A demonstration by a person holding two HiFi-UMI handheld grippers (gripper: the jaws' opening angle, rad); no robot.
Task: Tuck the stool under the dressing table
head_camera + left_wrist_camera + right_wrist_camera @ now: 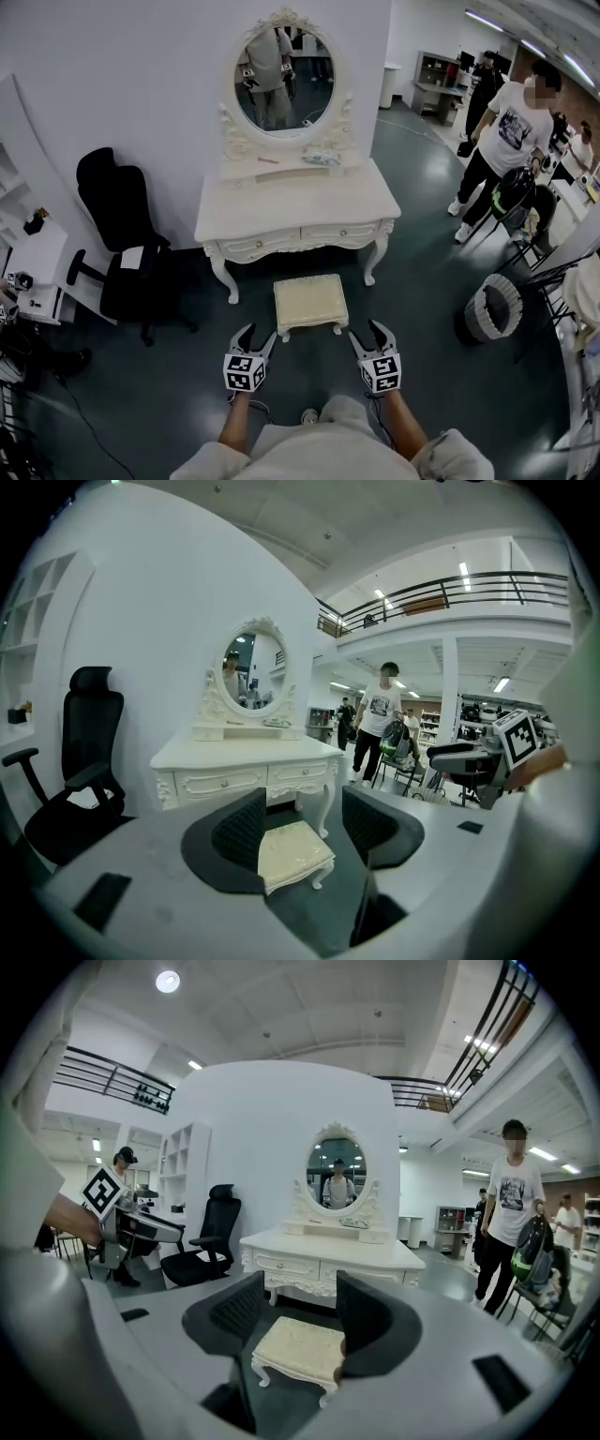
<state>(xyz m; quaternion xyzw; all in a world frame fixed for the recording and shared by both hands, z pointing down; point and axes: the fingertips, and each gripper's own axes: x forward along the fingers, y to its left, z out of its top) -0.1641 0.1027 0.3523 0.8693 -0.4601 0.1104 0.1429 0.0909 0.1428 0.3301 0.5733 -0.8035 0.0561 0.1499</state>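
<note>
Standing on the dark floor, the cream stool (pixel 310 302) sits just in front of the white counter (pixel 295 202), between its front legs but not under it. Near its front corners hover the left hand-held gripper (pixel 258 336) and right hand-held gripper (pixel 367 334), each with jaws spread apart and nothing clamped. A black office chair (pixel 122 234) stands to the left.

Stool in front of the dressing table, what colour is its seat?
The stool has a pale cream seat, matching its legs; the right gripper view shows it best.
</note>
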